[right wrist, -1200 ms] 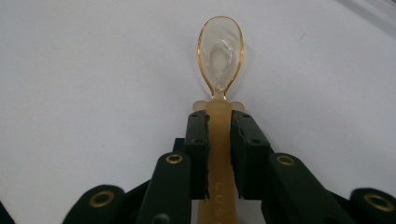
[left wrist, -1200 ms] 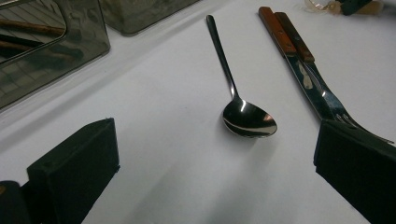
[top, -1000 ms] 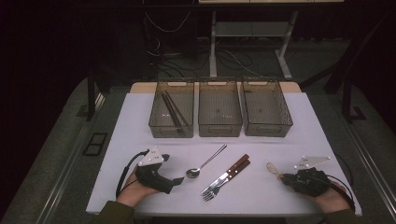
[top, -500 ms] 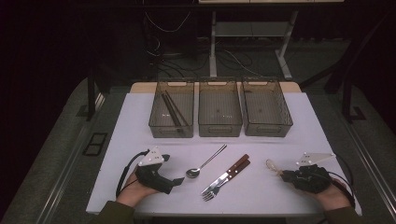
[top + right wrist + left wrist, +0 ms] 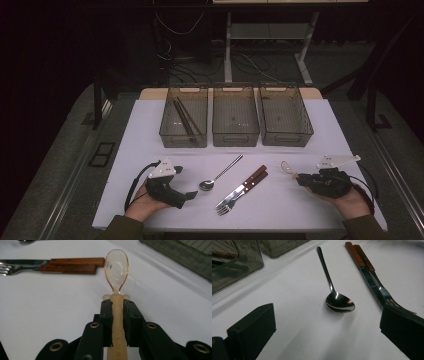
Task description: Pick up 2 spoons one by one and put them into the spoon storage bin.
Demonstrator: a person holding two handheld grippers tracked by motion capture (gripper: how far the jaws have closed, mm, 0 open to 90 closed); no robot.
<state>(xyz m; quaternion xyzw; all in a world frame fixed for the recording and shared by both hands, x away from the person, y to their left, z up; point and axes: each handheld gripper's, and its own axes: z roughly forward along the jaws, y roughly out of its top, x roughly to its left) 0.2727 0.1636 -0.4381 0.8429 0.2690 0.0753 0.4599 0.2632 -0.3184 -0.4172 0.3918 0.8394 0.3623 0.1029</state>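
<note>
A clear amber plastic spoon [image 5: 116, 267] sticks out from my right gripper [image 5: 117, 305], whose jaws are shut on its pale handle; in the high view the right gripper [image 5: 302, 179] is at the table's front right with the spoon's bowl [image 5: 286, 167] pointing left. My left gripper [image 5: 327, 327] stands open near the front left, its jaws wide apart, with a metal spoon [image 5: 337, 298] lying on the table just beyond them. In the high view the left gripper [image 5: 187, 197] points right toward the metal spoon [image 5: 220, 175]. A wooden-handled knife and fork [image 5: 242, 190] lie side by side in the middle.
Three smoky transparent bins stand in a row at the back: the left bin [image 5: 167, 135] holds dark chopsticks [image 5: 184, 117], the middle bin [image 5: 235, 137] and right bin [image 5: 285, 140] look bare. The white table's front edge [image 5: 240, 227] is close to both hands.
The right gripper with the plastic spoon has shifted slightly; the left gripper and the cutlery on the table have stayed put.
</note>
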